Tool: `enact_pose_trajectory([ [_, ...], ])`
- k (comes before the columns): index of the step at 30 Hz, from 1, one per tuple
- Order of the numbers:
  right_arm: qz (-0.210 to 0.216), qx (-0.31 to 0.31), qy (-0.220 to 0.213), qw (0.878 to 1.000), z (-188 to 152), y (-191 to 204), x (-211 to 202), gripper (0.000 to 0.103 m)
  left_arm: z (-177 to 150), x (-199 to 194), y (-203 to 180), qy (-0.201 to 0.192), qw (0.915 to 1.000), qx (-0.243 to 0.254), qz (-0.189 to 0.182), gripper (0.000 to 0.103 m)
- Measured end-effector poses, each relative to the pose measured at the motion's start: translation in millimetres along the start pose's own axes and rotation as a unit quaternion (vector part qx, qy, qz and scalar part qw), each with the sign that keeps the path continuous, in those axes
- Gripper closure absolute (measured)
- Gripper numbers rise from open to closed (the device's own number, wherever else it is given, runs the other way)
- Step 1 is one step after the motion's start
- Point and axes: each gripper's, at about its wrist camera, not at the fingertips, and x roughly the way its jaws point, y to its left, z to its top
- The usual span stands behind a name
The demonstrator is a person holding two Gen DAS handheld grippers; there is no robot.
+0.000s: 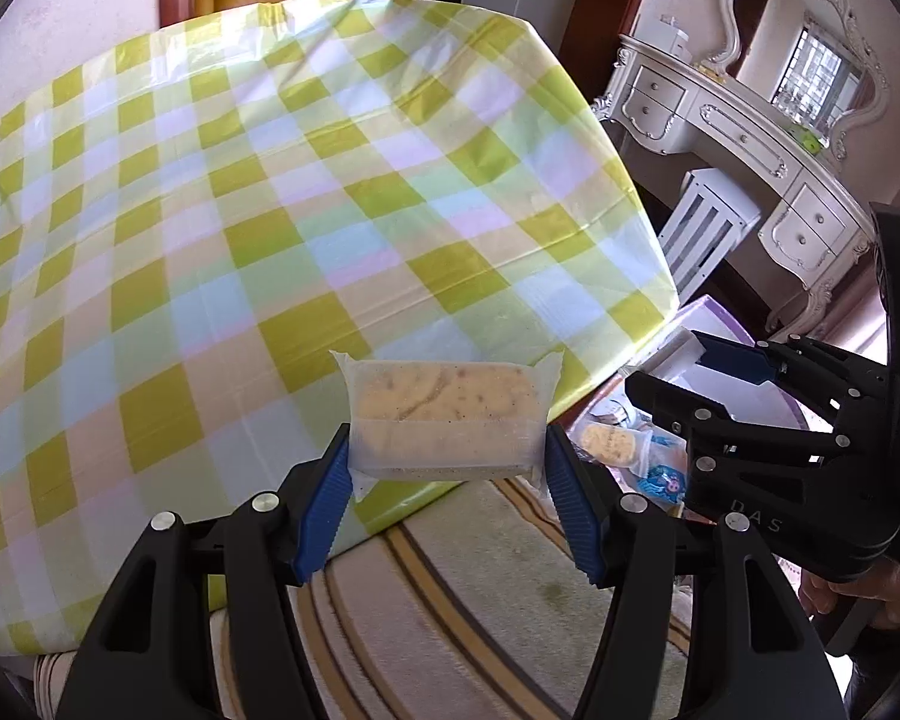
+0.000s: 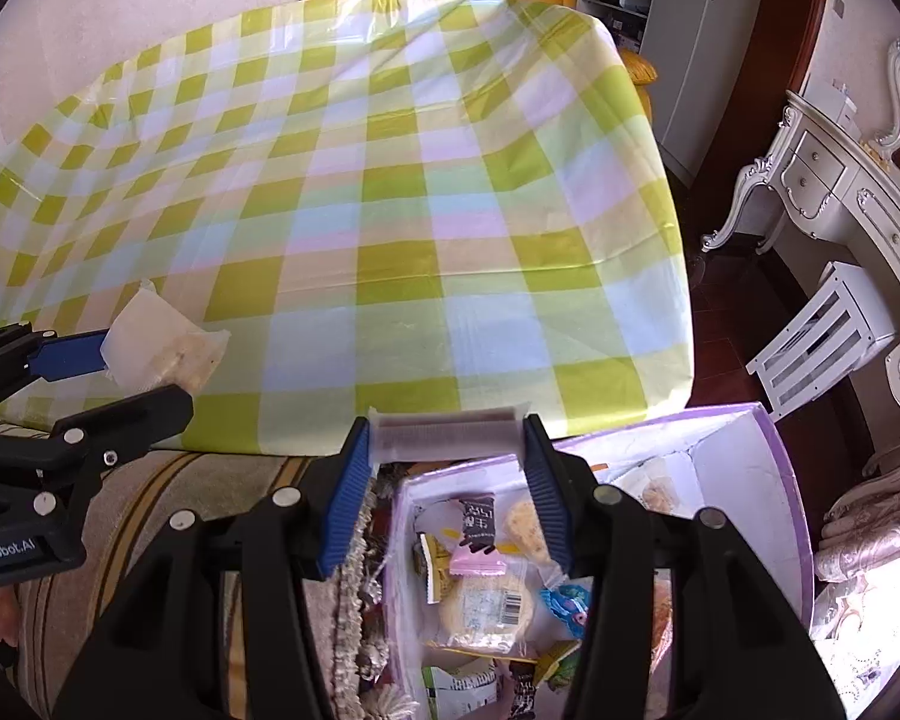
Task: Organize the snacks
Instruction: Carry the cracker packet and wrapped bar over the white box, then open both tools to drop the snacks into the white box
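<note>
We see the green-and-white checked plastic-covered table (image 2: 390, 210), beside it the open lilac cardboard box (image 2: 774, 480) full of wrapped snacks, our left gripper (image 1: 447, 468) pinching a translucent-wrapped yellow cake (image 1: 447, 414), and our right gripper (image 2: 447, 480) pinching a small dark wrapped bar (image 2: 447, 435).

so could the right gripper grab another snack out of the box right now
Probably not yet. The right gripper is already shut on a small snack packet, so its jaws are full. The purple box sits open just below it with nothing covering the snacks, so the way looks free once it lets go.
</note>
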Motion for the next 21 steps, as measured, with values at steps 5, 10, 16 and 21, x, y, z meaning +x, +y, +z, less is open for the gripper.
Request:
enact_pose_trajectory([
  [5,-0.019,0.027,0.002,0.999,-15.7,-27.0,-6.4,0.053,-2.0,6.7,-29.8,0.016,0.9994,0.015,-0.025,0.043],
  [10,-0.042,0.057,0.009,0.997,-34.1,-54.0,-10.7,0.053,-6.6,17.0,-56.1,0.043,0.9973,0.02,-0.057,0.043],
  [16,-0.063,0.092,0.02,0.994,-57.2,-80.9,-15.1,0.052,-15.1,27.9,-88.9,0.068,0.9939,0.036,-0.079,0.043],
  [21,-0.083,0.116,0.028,0.989,-71.9,-100.2,-20.7,0.051,-19.3,34.3,-106.7,0.084,0.9915,0.048,-0.087,0.042],
])
